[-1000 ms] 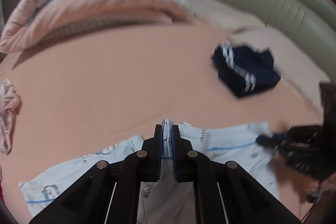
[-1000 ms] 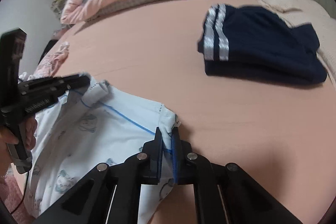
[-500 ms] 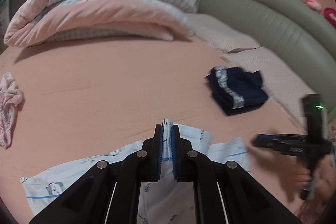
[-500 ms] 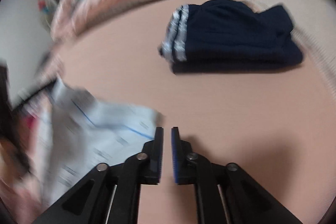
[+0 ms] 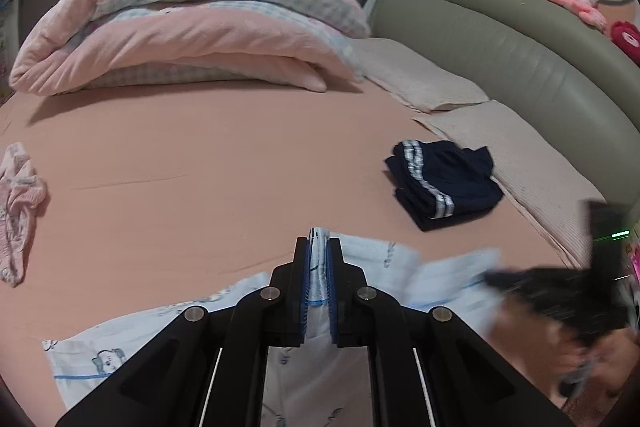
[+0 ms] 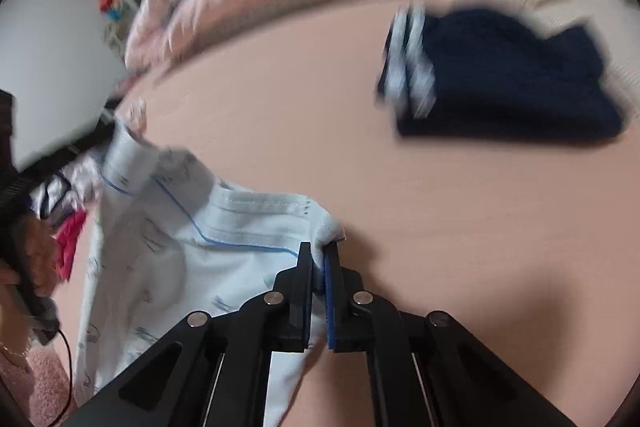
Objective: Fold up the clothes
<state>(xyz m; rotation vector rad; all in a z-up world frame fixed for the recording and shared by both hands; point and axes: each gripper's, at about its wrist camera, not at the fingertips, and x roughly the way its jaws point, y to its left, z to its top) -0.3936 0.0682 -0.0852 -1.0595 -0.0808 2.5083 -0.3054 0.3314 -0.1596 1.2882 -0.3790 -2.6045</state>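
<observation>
Loosely draped pale blue printed garment (image 6: pixel 168 259), waistband edge pinched in left gripper (image 5: pixel 319 259), corner just clamped by closing right gripper (image 6: pixel 319 267), folded navy shorts (image 6: pixel 508 79) well beyond.

Printed garment (image 5: pixel 376 267) at bed's (image 5: pixel 200 155) near edge, spread sideways. Folded shorts (image 5: pixel 444 187) beyond it to the right, beside pillows (image 5: pixel 516 155) along headboard (image 5: pixel 520 59). Folded quilt (image 5: pixel 180 27) at far edge. Crumpled garment (image 5: pixel 18 211) at left edge.

Soft, dim indoor light; fisheye-bent edges; heavy motion blur across the right wrist view.
</observation>
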